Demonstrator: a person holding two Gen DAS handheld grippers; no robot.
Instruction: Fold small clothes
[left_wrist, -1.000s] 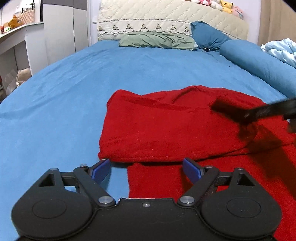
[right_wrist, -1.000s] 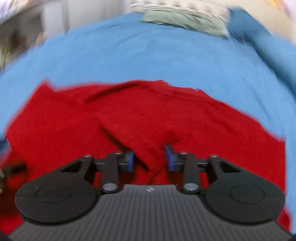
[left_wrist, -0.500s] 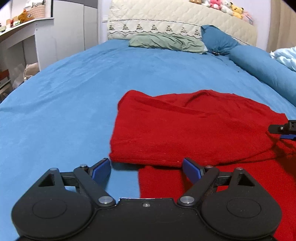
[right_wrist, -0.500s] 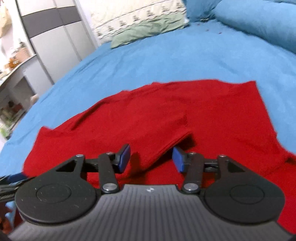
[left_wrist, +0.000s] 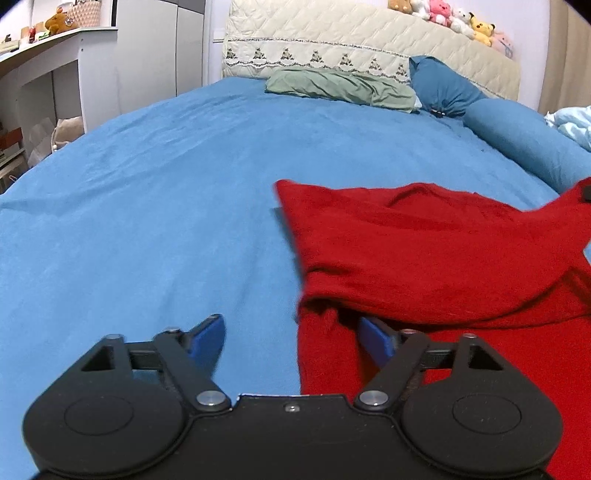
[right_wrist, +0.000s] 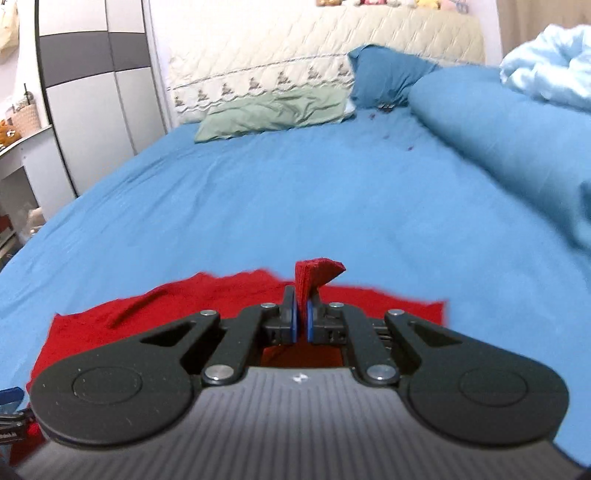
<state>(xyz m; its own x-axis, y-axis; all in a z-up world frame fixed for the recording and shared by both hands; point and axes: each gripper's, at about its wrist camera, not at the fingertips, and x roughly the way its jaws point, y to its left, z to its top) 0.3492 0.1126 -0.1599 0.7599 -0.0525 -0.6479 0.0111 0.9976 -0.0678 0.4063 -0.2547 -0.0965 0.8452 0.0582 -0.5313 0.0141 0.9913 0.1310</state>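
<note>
Right gripper (right_wrist: 301, 319) has now clenched and lifted red garment (left_wrist: 424, 251) fold; left gripper (left_wrist: 291, 338) released, straddling its edge on bed (left_wrist: 147, 221).

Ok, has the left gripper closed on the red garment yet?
No: in the left wrist view the left gripper stands wide open, one finger over the blue sheet, the other tucked under a fold of the red garment.

The right gripper (right_wrist: 301, 321), spread apart half a second ago, now pinches a fold of the red garment (right_wrist: 317, 275), which sticks up at 12 o'clock between its pads. In the left wrist view the garment (left_wrist: 424, 251) now sits further toward 3 o'clock, one side pulled upward at the frame edge.
</note>
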